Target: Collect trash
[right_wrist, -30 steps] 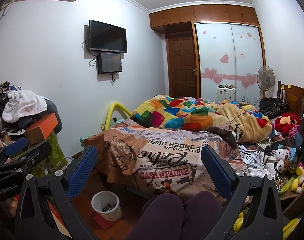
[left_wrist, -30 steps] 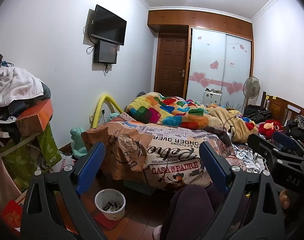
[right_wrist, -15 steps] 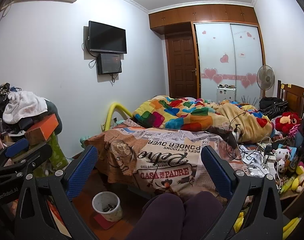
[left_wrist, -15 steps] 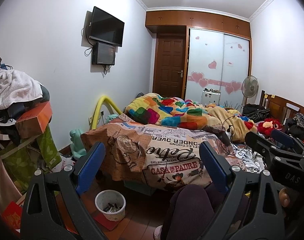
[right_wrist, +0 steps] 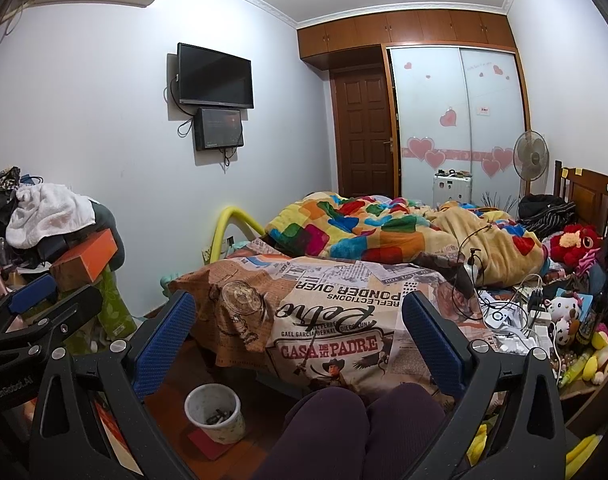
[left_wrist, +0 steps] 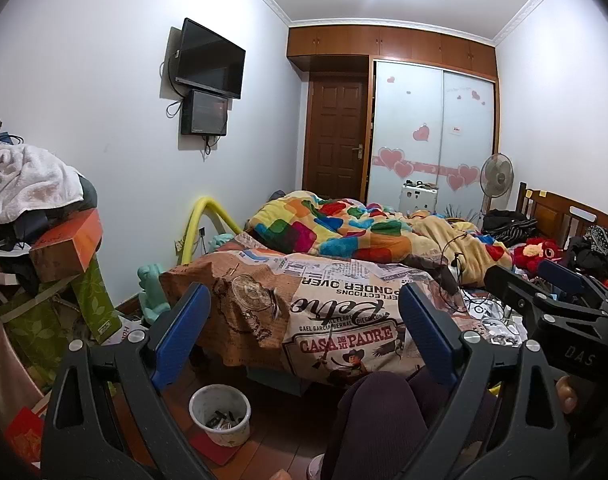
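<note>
A small white trash bucket [left_wrist: 220,415] with dark scraps inside stands on the wooden floor at the foot of the bed; it also shows in the right wrist view [right_wrist: 215,412]. My left gripper [left_wrist: 304,316] is open and empty, held above my knees. My right gripper [right_wrist: 297,320] is open and empty at the same height. The right gripper shows at the right edge of the left wrist view [left_wrist: 552,304], and the left gripper at the left edge of the right wrist view [right_wrist: 39,308]. No single piece of trash stands out.
A bed [left_wrist: 344,304] with a printed cover and a colourful blanket [left_wrist: 344,228] fills the middle. A pile of clothes and boxes [left_wrist: 35,232] stands at the left. Cables, toys and small items [right_wrist: 544,320] lie at the right. My knees [right_wrist: 356,432] are in front.
Both grippers have tilted up slightly, so the room sits a little lower in view. The jaws stay open.
</note>
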